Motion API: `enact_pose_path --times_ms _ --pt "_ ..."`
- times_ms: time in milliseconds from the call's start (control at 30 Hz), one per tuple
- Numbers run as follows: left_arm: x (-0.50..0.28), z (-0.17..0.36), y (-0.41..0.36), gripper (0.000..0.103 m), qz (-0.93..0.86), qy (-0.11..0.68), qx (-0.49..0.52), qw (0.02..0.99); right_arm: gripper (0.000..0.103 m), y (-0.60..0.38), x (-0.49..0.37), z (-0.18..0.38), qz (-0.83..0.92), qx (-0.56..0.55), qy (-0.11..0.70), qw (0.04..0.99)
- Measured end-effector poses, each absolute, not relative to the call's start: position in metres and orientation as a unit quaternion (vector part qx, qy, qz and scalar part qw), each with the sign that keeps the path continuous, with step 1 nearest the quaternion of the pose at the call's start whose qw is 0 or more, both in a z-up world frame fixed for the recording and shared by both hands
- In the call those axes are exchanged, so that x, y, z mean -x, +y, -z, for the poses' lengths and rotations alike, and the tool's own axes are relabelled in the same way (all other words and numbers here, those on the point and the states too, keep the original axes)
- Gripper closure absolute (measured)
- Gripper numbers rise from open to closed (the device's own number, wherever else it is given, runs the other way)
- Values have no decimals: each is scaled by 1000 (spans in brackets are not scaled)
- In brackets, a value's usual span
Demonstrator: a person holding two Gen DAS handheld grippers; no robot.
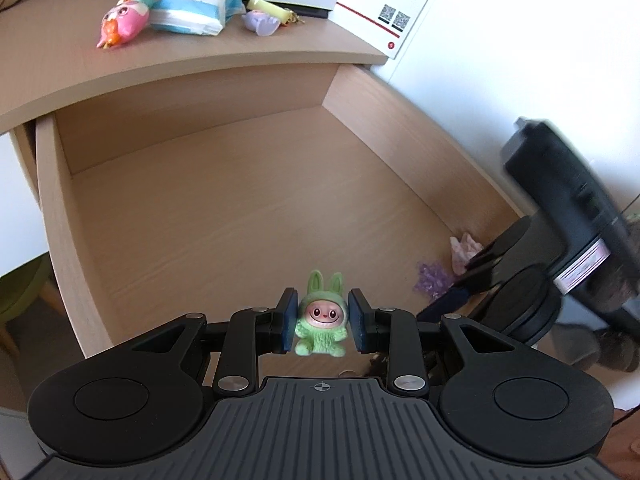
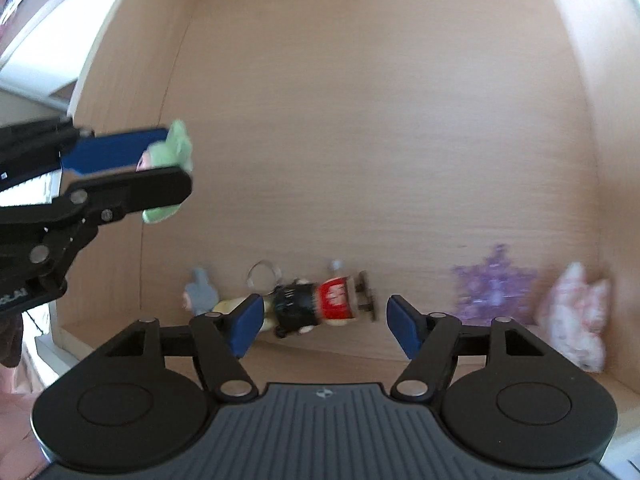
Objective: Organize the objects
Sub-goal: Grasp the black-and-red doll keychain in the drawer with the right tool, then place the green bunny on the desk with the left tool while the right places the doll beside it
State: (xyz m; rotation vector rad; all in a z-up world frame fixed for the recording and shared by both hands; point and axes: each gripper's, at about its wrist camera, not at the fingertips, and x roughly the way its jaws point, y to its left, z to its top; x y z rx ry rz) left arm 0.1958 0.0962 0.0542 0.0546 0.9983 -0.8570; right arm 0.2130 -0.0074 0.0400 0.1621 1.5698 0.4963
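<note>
our left gripper (image 1: pixel 323 322) pinches the green bunny (image 1: pixel 321 330) over the drawer (image 1: pixel 52 216); our right gripper (image 2: pixel 325 322) hangs spread above the keychain (image 2: pixel 320 304). we should lower the bunny near the front wall before letting go.

A fuzzy green bunny figure (image 1: pixel 320 330) with a pink face sits between the blue pads (image 1: pixel 289 322) of the black left gripper (image 1: pixel 322 326) over a pale wood-grain drawer (image 1: pixel 200 208). On the tan surface (image 1: pixel 180 60) lie a pink-and-orange toy (image 1: pixel 122 20), a blue-and-white striped tissue pack (image 1: pixel 196 10) and a lilac trinket (image 1: pixel 262 22). In the drawer lie a translucent purple snowflake (image 2: pixel 494 286), a pink-and-white pouch (image 2: pixel 574 316) and a red-and-black keychain figure (image 2: pixel 316 304).
</note>
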Motion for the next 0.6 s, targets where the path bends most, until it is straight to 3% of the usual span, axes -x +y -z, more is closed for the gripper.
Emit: enact_pose_path --times_ms 133,200,267,467,600 --pt "-199 -50 102 72 393 469 -16 791 29 13 -220 -26 -224 -29 715 662" --pt "-198 -48 104 72 392 471 -15 790 39 18 -223 -23 -226 -12 716 661" --pt "-197 -46 107 72 390 474 -16 789 39 20 -218 -27 -238 2 705 668" --pt "-200 -52 107 72 388 475 -6 790 40 -1 -211 -76 -264 -37 637 723" --pt "-210 -83 111 72 379 425 42 821 40 -34 -216 -118 -258 -79 564 780"
